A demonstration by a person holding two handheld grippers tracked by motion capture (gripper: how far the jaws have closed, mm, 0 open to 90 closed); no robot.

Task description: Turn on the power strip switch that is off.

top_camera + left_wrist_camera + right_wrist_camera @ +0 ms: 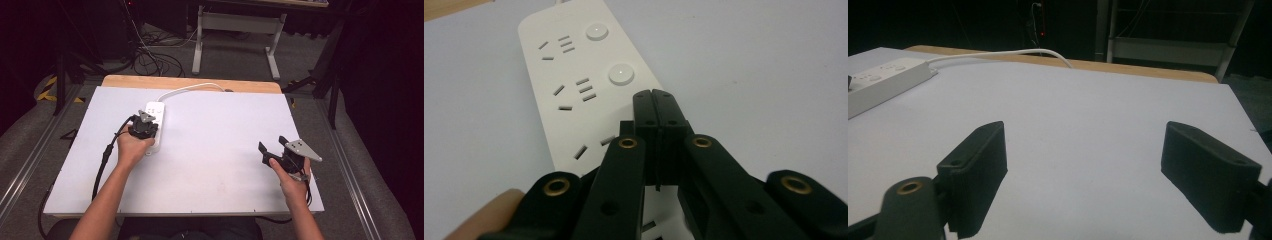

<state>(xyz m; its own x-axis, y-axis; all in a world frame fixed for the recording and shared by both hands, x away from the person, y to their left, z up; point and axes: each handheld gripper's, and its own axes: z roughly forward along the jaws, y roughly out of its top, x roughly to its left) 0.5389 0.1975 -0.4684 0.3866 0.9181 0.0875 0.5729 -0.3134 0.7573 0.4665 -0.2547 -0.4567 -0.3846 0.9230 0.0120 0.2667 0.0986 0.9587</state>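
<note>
**Left gripper pressed shut over the power strip, right gripper wide apart on open board**

Here's the left gripper (655,100), jaws squeezed flat together with nothing between them, tips hovering right above the white power strip (574,85) just short of its second round button (621,75). Whether the tips actually touch the strip's face is hard to call from the left gripper view. In the high view that gripper (142,127) sits over the strip's near half, the left hand (131,149) wrapped behind it, forearm running in from the bottom edge at a slant, cable trailing off toward the table's left edge.

The strip (154,112) lies on the left-hand part of the white board (220,150), lengthwise away from the person, its white cord (187,89) curving off toward the far wooden edge (190,81).

Over to the right gripper (1083,165): jaws standing well apart, nothing between them, bare board ahead. In the high view it (272,147) sits near the board's right edge, well apart from the strip, the right hand (292,175) holding it low, tips pointing toward the far left. Between the two grippers runs a broad open stretch of board, with plenty of room up to the far edge too.
</note>
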